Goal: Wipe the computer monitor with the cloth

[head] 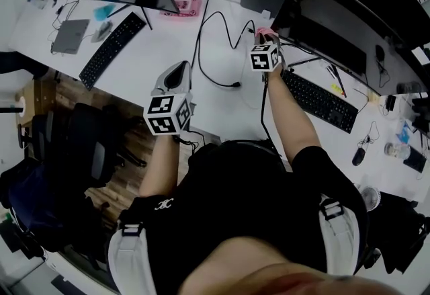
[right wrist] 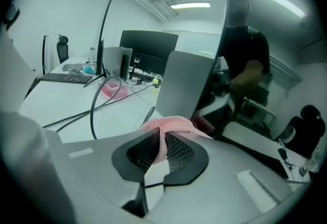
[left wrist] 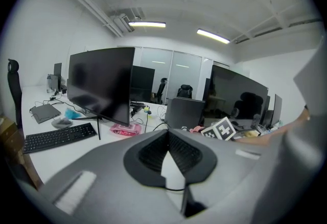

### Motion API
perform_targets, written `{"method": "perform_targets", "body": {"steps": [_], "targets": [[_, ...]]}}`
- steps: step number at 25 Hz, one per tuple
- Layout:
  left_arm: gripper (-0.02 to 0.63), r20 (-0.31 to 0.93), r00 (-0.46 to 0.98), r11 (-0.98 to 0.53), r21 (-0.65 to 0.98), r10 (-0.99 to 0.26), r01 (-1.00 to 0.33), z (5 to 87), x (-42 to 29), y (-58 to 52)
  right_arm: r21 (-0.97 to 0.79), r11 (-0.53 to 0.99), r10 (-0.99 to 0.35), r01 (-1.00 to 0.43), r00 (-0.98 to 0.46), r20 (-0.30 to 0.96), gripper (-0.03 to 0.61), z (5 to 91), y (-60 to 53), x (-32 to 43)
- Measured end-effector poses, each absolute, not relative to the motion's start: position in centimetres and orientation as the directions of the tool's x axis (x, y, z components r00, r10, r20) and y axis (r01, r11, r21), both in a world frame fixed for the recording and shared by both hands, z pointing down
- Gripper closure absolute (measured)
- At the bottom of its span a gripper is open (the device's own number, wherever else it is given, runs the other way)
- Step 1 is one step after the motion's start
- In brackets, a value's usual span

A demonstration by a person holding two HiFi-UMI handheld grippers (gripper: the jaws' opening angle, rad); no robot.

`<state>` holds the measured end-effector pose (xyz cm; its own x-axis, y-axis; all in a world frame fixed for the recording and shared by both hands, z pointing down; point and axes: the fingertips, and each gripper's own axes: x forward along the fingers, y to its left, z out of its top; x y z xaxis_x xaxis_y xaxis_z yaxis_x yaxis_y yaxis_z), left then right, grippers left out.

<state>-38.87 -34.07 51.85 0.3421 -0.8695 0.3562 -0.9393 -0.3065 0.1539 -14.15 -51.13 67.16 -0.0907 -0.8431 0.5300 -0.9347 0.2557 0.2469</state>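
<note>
Plainly, the cloth point(right wrist: 171, 125) is light, soft and limp, so a pinch through a bunched fold suits it. The right claw point(right wrist: 164, 139) pinches it so, the pink fabric flaring 9-to-3 across its tips. It is near the monitor's point(head: 336, 25) 8 o'clock corner; the screen runs 10-to-4 in the head view. The left claw point(left wrist: 167, 133) is pressed together, holding nothing.

The desk point(head: 161, 45) is free between the left keyboard point(head: 111, 48) and the right keyboard point(head: 321, 100); only a black cable point(head: 196, 52) loops there, beside the monitor point(head: 336, 25).
</note>
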Motion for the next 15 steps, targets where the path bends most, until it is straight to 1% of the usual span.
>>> {"method": "perform_targets", "body": {"steps": [5, 9, 15], "targets": [[0.56, 0.352, 0.349, -0.309, 0.166, -0.869, -0.937, 52.2, -38.9, -34.1, 0.236, 0.17, -0.9, -0.957, -0.054, 0.432, 0.557, 63.4, -52.1, -14.4], [0.56, 0.338, 0.354, -0.312, 0.173, -0.872, -0.934, 51.8, -38.7, -34.2, 0.259, 0.147, -0.932, -0.955, -0.045, 0.36, 0.557, 60.2, -52.1, -14.5], [0.56, 0.319, 0.377, -0.339, 0.168, -0.87, -0.926, 51.0, -37.3, -34.5, 0.249, 0.105, -0.97, -0.963, -0.043, 0.24, 0.557, 54.4, -51.5, -14.4]]}}
